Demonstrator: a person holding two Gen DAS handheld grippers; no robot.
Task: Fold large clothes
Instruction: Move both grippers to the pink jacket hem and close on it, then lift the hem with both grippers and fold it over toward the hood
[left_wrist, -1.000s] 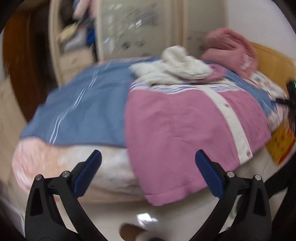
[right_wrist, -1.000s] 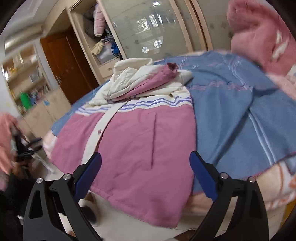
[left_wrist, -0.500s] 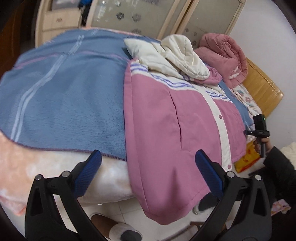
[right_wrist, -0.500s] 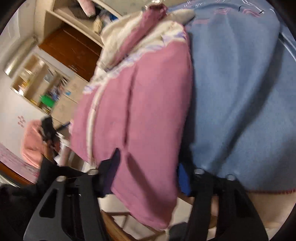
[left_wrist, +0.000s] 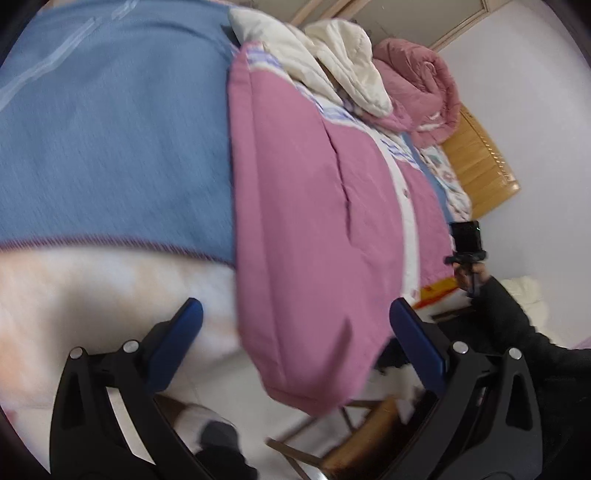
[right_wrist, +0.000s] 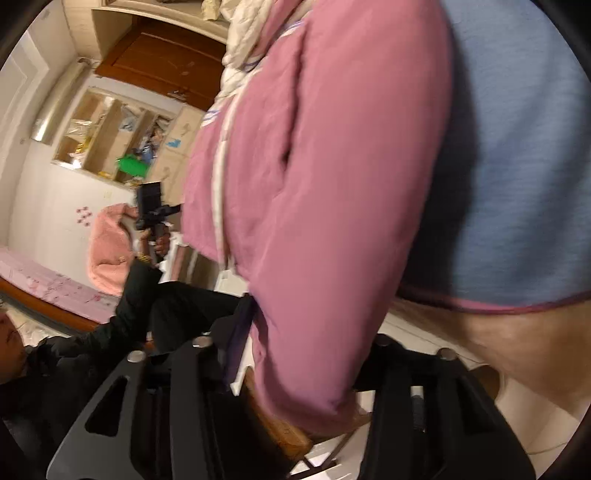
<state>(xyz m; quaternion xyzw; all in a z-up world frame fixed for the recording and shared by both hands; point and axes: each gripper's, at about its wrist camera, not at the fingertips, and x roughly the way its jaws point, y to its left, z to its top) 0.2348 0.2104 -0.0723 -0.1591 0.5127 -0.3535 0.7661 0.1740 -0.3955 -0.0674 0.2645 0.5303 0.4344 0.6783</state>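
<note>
A large pink padded jacket (left_wrist: 314, 206) with a cream button placket and cream hood lies on a blue blanket (left_wrist: 110, 129) on the bed, its hem hanging over the bed's edge. My left gripper (left_wrist: 295, 343) is open, its blue pads on either side of the hem's lower corner, not touching it. In the right wrist view the jacket (right_wrist: 325, 184) fills the middle. My right gripper (right_wrist: 306, 350) has its fingers on both sides of the hem. The cloth hides the fingertips.
A rolled pink quilt (left_wrist: 417, 85) lies by the wooden headboard (left_wrist: 480, 166). A person in black (right_wrist: 147, 306) holding a camera (right_wrist: 151, 206) stands beside the bed. A wooden chair (left_wrist: 354, 443) stands below the hem. A wardrobe and shelves (right_wrist: 110, 140) stand behind.
Both grippers have moved down and closer to the jacket's hem. The right gripper's fingers have narrowed around the hem. The left gripper has stayed open.
</note>
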